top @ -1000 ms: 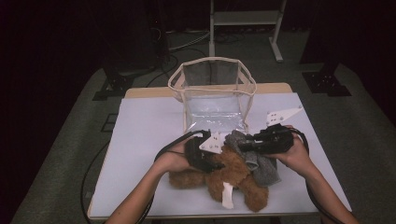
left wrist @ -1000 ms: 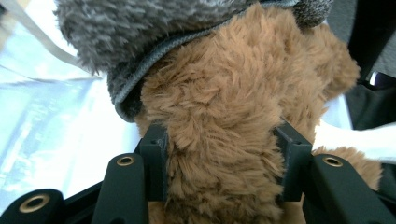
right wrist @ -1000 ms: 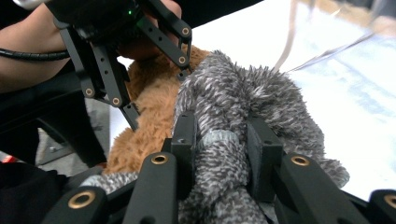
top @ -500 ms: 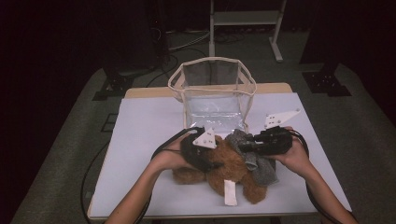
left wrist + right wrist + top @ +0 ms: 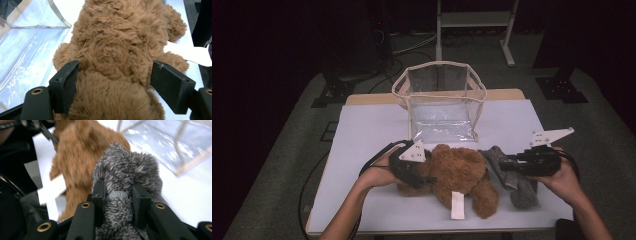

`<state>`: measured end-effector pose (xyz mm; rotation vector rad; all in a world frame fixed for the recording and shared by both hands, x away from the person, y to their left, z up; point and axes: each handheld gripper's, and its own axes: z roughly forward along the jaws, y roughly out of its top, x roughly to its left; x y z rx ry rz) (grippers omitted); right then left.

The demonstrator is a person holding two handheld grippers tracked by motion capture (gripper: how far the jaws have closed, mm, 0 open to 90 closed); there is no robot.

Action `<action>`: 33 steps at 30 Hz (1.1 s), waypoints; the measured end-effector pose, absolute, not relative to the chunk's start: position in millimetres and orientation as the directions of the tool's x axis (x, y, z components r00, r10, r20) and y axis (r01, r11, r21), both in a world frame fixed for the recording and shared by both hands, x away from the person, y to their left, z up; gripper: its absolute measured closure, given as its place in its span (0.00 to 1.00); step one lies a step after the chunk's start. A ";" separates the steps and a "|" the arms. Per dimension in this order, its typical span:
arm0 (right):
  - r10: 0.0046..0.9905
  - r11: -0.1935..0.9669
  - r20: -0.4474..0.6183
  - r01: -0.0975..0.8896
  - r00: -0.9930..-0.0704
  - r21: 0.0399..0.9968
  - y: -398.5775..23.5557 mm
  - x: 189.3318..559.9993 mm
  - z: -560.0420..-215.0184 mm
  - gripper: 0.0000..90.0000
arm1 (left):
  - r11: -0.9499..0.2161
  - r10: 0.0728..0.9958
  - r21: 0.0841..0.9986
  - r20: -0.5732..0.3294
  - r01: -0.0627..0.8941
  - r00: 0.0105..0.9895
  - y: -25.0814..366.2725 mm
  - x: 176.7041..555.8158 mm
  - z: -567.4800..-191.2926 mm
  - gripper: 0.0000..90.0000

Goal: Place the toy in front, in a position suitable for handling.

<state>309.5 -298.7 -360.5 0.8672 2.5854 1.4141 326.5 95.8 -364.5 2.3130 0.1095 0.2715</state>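
Our left gripper (image 5: pixel 113 82) had just been opening; its jaws straddled the brown plush bear (image 5: pixel 457 175) lying mid-table before the clear bag (image 5: pixel 442 102), the right jaw clear of the fur, the left one barely brushing it, so a lift from here would probably have left the bear behind. Our left hand (image 5: pixel 379 172) lay low, pointing inward. Our right gripper (image 5: pixel 117 195) pinched the grey sock (image 5: pixel 517 182) beside the bear; pulling could have snagged it on the fur. Our right hand (image 5: pixel 564 177) reached inward, level.

The brown plush bear (image 5: pixel 120 57) is cut off by the left gripper view's bottom edge.
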 end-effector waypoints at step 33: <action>0.407 0.376 0.260 0.420 -0.876 0.826 -250.7 312.9 -393.8 0.77 | -0.663 0.246 0.747 0.156 0.049 0.957 143.2 317.8 -362.6 0.17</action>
